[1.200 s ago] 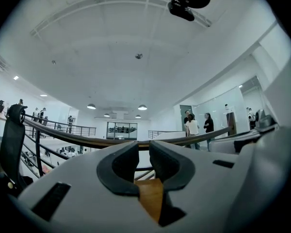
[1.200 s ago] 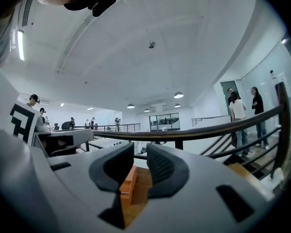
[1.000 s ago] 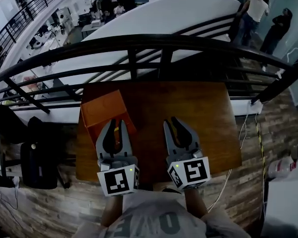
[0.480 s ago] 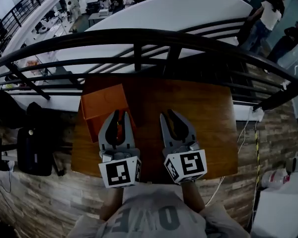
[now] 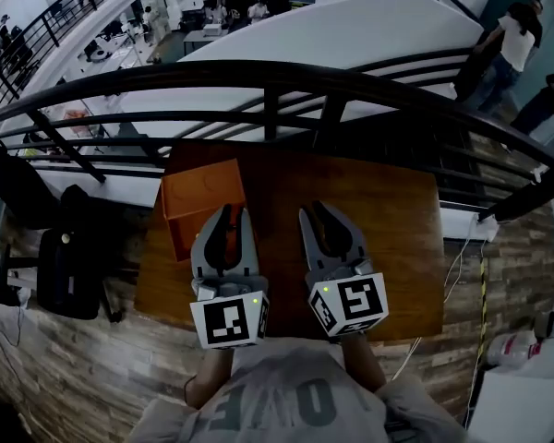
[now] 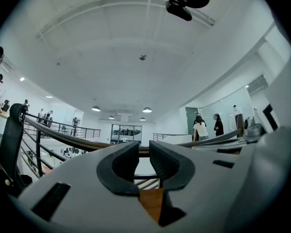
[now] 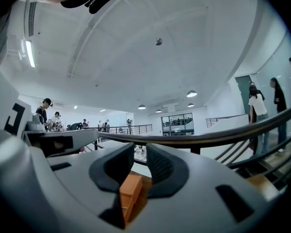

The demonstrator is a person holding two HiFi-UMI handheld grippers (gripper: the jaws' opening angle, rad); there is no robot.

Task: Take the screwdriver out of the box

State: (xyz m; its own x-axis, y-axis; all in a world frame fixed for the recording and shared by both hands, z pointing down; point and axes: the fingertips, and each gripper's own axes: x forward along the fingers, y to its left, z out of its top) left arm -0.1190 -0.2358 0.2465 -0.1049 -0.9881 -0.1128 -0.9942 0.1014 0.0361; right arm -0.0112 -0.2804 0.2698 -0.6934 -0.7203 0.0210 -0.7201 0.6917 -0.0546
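Note:
An orange box [image 5: 198,201] stands on the left part of the wooden table [image 5: 388,220]; from above I see only its outside. No screwdriver shows in any view. My left gripper [image 5: 234,212] hovers just right of the box's near corner, its jaws almost together with nothing between them. Beside it over the table's middle is my right gripper [image 5: 313,209], also nearly closed and empty. In the right gripper view the orange box [image 7: 131,194] shows low between the fingers [image 7: 161,165], some way ahead of them. The left gripper view looks over the railing, with a strip of orange-brown surface below its jaws.
A black metal railing [image 5: 286,81] runs along the table's far edge, with a drop to a lower floor behind it. A dark chair [image 5: 69,275] stands left of the table. A cable [image 5: 462,247] hangs at the right. People [image 5: 508,44] stand far off at the upper right.
The head camera has shifted, so table and box sit slightly right in view. Both grippers stay side by side over the table, jaws unchanged; the left one stays near the box's right side.

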